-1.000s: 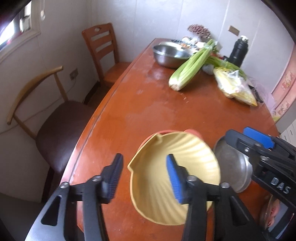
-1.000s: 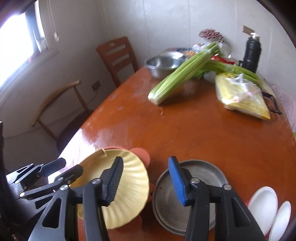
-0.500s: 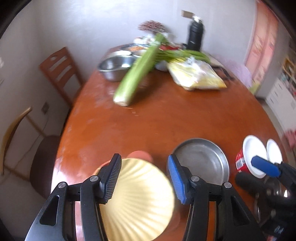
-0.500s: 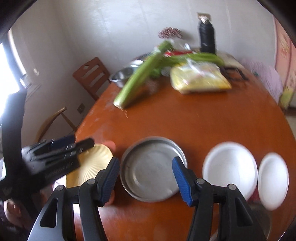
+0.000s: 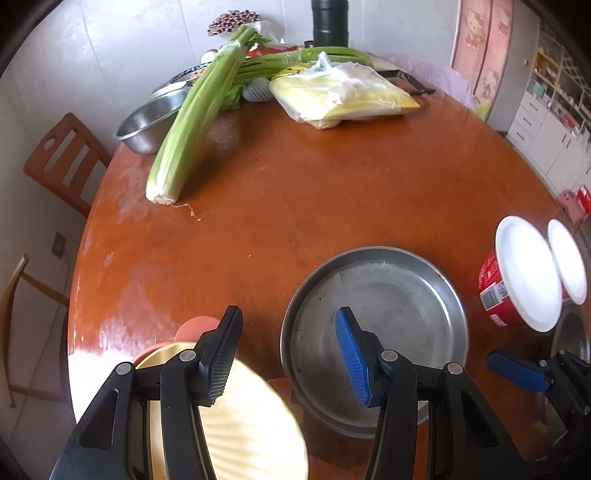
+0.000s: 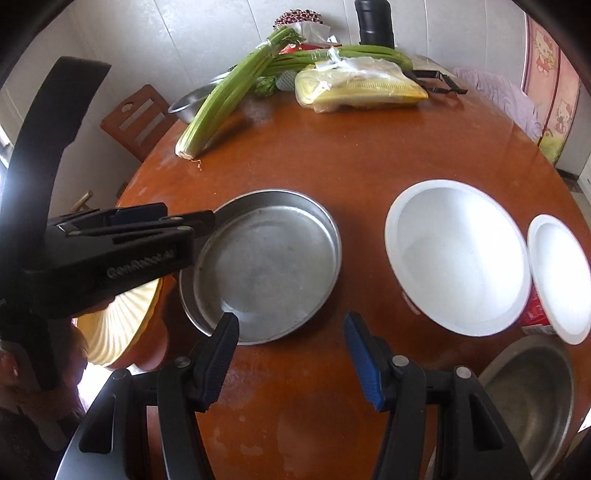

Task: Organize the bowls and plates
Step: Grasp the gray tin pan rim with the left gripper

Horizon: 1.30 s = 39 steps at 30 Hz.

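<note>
My left gripper [image 5: 288, 354] hung with its fingers parted, gripping nothing: one yellow ribbed plate [image 5: 236, 417] lay under the black finger, stacked on a pink plate [image 5: 194, 328], and one steel pan [image 5: 373, 332] sat under the blue finger. My right gripper [image 6: 291, 360] was released too, fingers spread over bare table [image 6: 369, 166], and that same pan [image 6: 262, 266] lay just ahead of its black finger. Two white bowls with red sides, a big one [image 6: 458, 254] and a smaller one [image 6: 557, 280], stood touching each other ahead of my blue finger, and one steel bowl [image 6: 532, 391] waited beside it on the right. Counted: two plates, one pan, three bowls near me. Far ahead lay one long celery bunch [image 5: 195, 122], a fourth bowl [image 5: 147, 122] of steel behind it, a yellow packet in a plastic bag [image 5: 340, 96] and a black flask [image 5: 328, 18]. My left gripper's body [image 6: 110, 247] covered part of the yellow plate in the right view.
</note>
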### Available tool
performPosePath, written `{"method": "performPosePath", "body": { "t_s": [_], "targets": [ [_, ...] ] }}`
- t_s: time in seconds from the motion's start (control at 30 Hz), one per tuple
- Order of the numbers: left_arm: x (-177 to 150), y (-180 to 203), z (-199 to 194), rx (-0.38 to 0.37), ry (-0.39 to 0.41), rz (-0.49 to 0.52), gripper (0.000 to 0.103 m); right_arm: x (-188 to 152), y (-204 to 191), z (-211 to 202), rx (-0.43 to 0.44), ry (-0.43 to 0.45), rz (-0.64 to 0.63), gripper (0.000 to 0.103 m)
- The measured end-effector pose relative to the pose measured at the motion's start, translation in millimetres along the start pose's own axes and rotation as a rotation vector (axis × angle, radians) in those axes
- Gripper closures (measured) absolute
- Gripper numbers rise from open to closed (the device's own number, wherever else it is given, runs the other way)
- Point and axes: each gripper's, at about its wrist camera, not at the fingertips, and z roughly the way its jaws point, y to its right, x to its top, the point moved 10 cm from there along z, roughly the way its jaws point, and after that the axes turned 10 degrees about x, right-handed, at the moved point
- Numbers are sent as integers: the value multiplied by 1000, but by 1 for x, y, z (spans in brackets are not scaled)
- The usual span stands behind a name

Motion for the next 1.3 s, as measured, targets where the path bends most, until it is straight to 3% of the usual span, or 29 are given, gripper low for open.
{"method": "performPosePath", "body": {
  "t_s": [0.37,0.6,0.77,0.83,1.03,1.3],
  "targets": [
    [-2,16,21,10,-3,56,55,5,12,12,-29,4,40,44],
    [-7,18,32,-13,-37,51,68,7,13,18,-37,-5,38,46],
    [-9,19,32,-21,-40,48,70,6,10,25,-25,-21,32,47],
    [-8,18,32,-20,-41,45,77,5,7,28,-13,-28,26,48],
    [-8,14,30,-50,-51,13,78,7,7,26,-3,-14,40,48],
    [2,8,5,-45,8,-3,78,14,-2,9,9,29,18,48]
  ]
}}
